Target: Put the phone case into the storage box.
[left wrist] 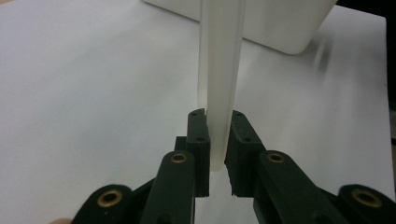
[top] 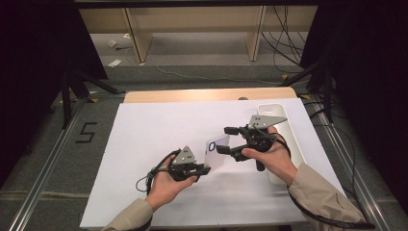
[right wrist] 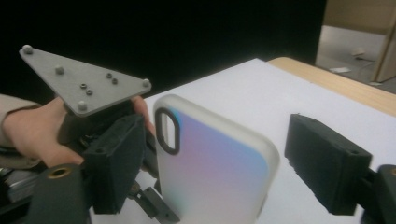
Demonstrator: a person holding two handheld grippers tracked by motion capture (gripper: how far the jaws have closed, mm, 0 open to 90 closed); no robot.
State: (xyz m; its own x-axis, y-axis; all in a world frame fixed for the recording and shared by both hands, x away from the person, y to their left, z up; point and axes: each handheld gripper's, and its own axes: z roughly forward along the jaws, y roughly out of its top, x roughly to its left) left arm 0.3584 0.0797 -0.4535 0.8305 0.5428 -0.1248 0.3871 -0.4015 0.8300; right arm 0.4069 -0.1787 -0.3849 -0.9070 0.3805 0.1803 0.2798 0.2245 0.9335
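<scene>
High view: left gripper [top: 206,169] clamps the frosted translucent phone case [top: 217,152]; right gripper [top: 226,139] released, jaws straddling it; white oblong tray [top: 294,139] at the table's right edge.

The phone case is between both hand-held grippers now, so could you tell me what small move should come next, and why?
Probably draw the right hand-held gripper back from the phone case. Its jaws stand open on either side of the case without pressing it, while the left hand-held gripper is clamped on the case's edge and carries it alone. Backing off would free the case to go on, perhaps toward the white tray.
</scene>
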